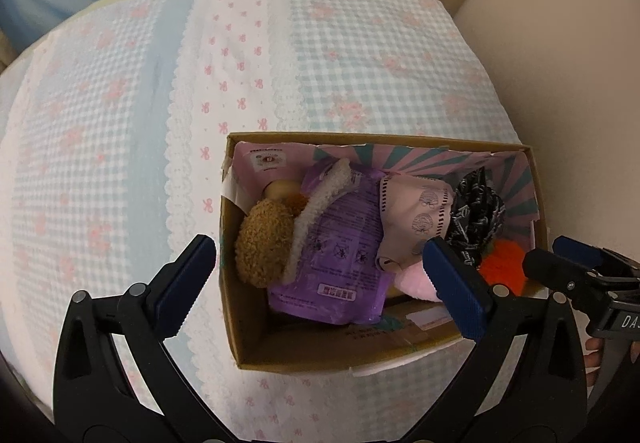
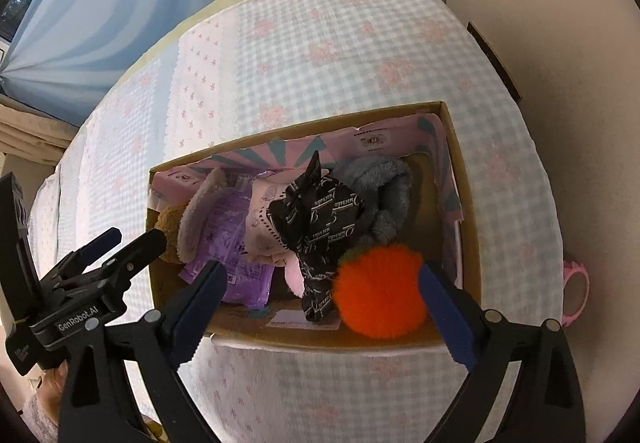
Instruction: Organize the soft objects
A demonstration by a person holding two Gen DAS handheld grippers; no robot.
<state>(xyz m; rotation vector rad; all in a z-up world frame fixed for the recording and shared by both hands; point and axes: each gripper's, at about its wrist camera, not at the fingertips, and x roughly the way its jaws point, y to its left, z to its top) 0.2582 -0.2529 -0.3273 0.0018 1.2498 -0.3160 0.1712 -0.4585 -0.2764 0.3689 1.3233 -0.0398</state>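
Observation:
An open cardboard box (image 1: 256, 347) stands on a round table and holds soft things: a brown plush (image 1: 262, 243), a purple packet (image 1: 340, 255), a pale pink pouch (image 1: 416, 219), a black printed pouch (image 1: 476, 211) and an orange pompom (image 1: 502, 269). In the right wrist view the box (image 2: 320, 339) also holds a grey furry item (image 2: 384, 183) beside the black pouch (image 2: 320, 219) and orange pompom (image 2: 380, 291). My left gripper (image 1: 320, 279) is open and empty above the box. My right gripper (image 2: 324, 315) is open and empty, its jaws either side of the pompom.
The table wears a blue gingham cloth with pink bows (image 1: 120, 103). A blue curtain (image 2: 100, 3) hangs behind. A pink cup (image 2: 576, 291) sits low at the right beyond the table edge. A beige wall (image 1: 560, 43) is at the right.

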